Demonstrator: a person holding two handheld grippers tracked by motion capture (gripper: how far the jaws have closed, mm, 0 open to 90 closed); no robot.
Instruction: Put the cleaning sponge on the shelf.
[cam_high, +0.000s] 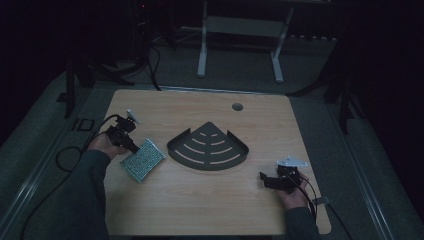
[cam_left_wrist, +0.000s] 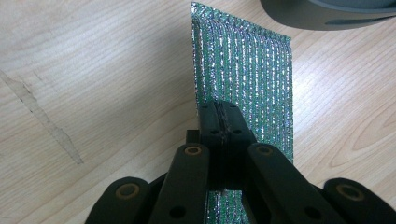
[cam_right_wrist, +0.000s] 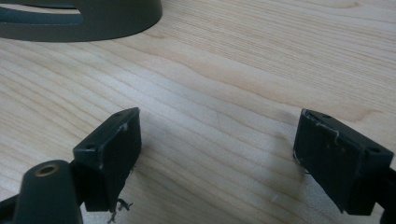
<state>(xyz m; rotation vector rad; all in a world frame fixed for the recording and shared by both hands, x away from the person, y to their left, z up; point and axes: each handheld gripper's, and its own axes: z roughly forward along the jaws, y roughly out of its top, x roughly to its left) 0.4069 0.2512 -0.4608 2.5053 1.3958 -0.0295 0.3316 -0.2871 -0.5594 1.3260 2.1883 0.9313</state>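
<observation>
At the left of the high view, the left gripper (cam_high: 131, 143) has its fingers clamped on the near edge of a glittery green scouring pad (cam_high: 143, 159), which sits left of centre on the wooden surface (cam_high: 200, 200). In the left gripper view the pad (cam_left_wrist: 243, 74) stands on edge, rising from the pinched fingers (cam_left_wrist: 219, 122) toward the top of the frame, its far corner near the dark grey corner shelf (cam_left_wrist: 322, 11) at the upper right. That shelf (cam_high: 208, 146), fan-shaped with curved slots, lies at the middle of the high view, just right of the pad and not touching it.

At the lower right of the high view, the right gripper (cam_high: 266, 179) rests low over the surface. In the right gripper view its fingers (cam_right_wrist: 116, 154) stand wide apart with bare wood between them, the shelf's rim (cam_right_wrist: 93, 21) at the upper left.
</observation>
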